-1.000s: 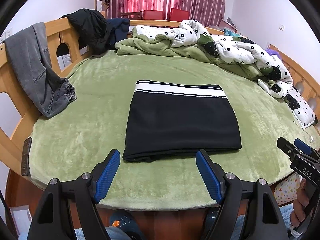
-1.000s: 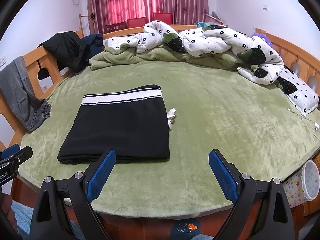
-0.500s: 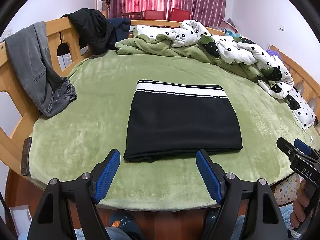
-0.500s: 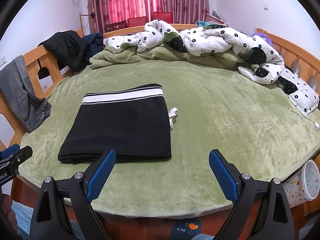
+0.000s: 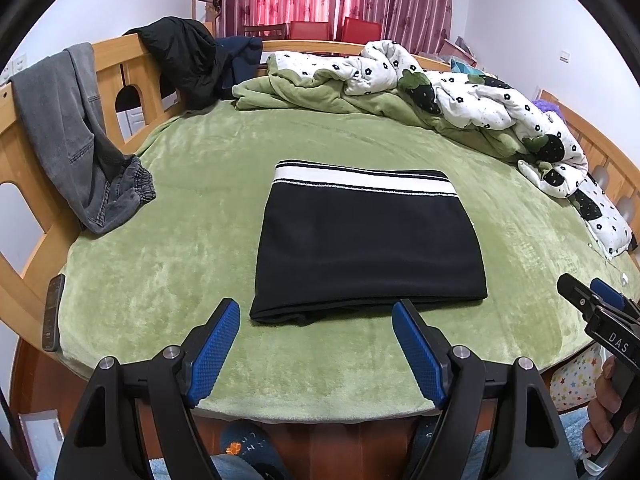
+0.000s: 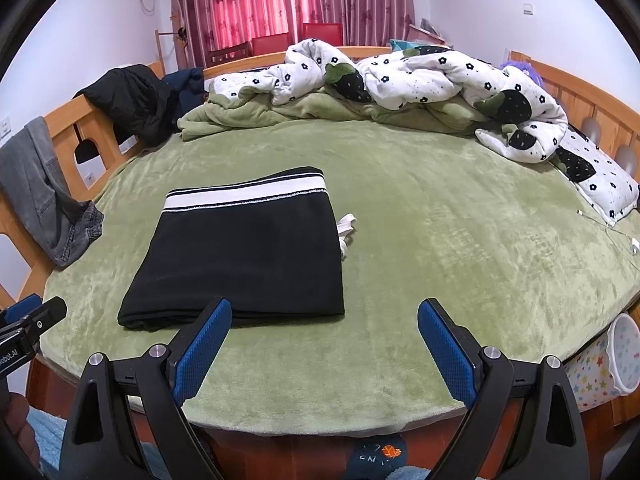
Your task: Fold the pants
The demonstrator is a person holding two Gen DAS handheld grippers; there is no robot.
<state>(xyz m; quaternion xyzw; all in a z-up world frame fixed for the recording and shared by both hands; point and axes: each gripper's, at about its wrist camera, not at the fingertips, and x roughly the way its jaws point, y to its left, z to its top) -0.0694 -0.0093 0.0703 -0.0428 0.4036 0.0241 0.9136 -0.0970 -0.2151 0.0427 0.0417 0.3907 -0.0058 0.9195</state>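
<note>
From the left wrist view, nothing has shifted over the last second: the left claw (image 5: 316, 344) hangs at the near edge of the bed (image 5: 168, 264) exactly where it was, its blue pads spread wide with only green blanket between them. The black pants (image 5: 368, 248) lie just beyond the fingertips as a neat rectangle, the white-striped waistband (image 5: 364, 184) on the far side and the thick folded edge nearest the claw. The bundle has the same outline as a second ago. At the right edge of this view the right claw's tip (image 5: 592, 300) is visible, held off the bed.

From the right wrist view, the picture likewise matches the one a second ago. The right claw (image 6: 324, 348) is wide apart and holds nothing, hovering over bare blanket to the right of the pants (image 6: 240, 268). A bit of white drawstring (image 6: 346, 230) pokes out at the bundle's right side. Grey jeans (image 6: 44, 196) over the bed rail and the flowered quilt (image 6: 420, 80) at the far end are untouched.

With both claws idle and free and the pants squared up, the fold looks finished, or nearly so; at most the stray drawstring might want tucking in.
</note>
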